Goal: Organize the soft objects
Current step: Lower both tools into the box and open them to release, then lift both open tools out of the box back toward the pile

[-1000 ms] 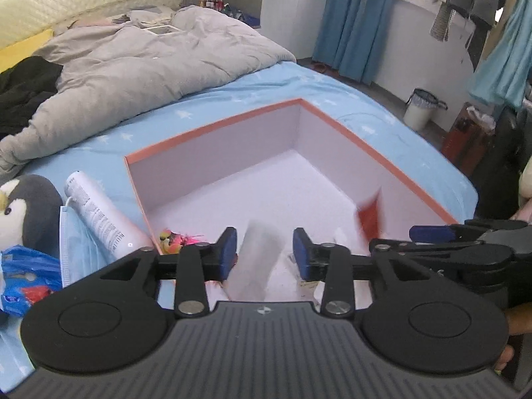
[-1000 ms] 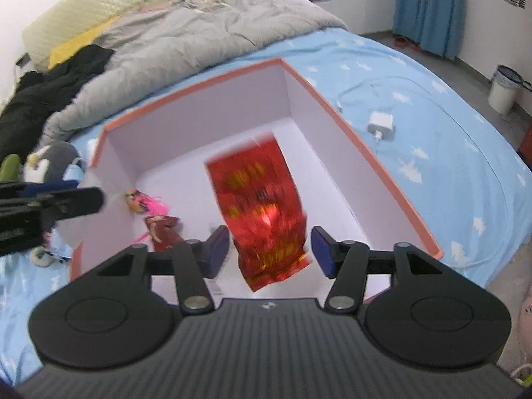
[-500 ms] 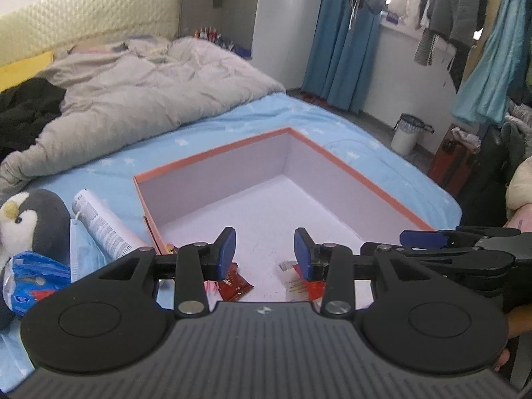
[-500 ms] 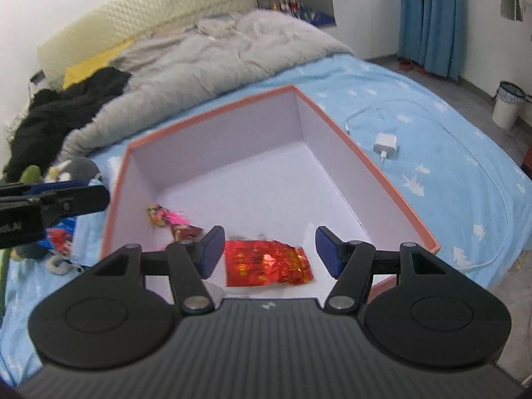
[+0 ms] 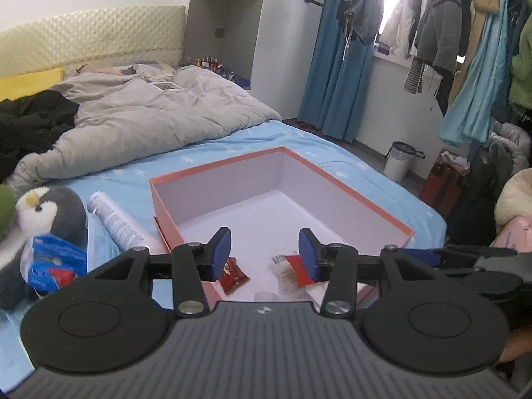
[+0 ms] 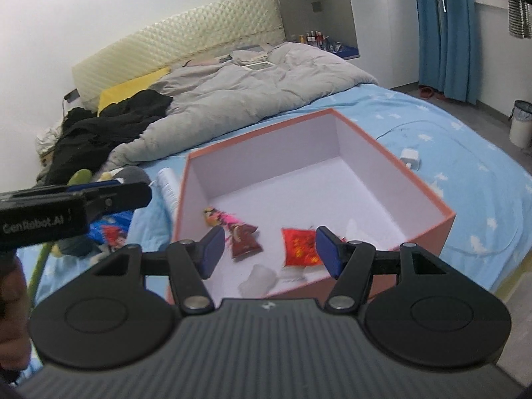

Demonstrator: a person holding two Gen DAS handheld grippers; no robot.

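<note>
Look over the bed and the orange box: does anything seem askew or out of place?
Yes. The penguin plush, a blue packet and a white tube still lie on the sheet beside the orange box, while packets inside it lie scattered near one end.

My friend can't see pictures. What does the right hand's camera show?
An open right gripper hangs empty over an orange box on a blue bed. Inside lie a shiny red packet, a dark red packet and a clear wrapper.
</note>
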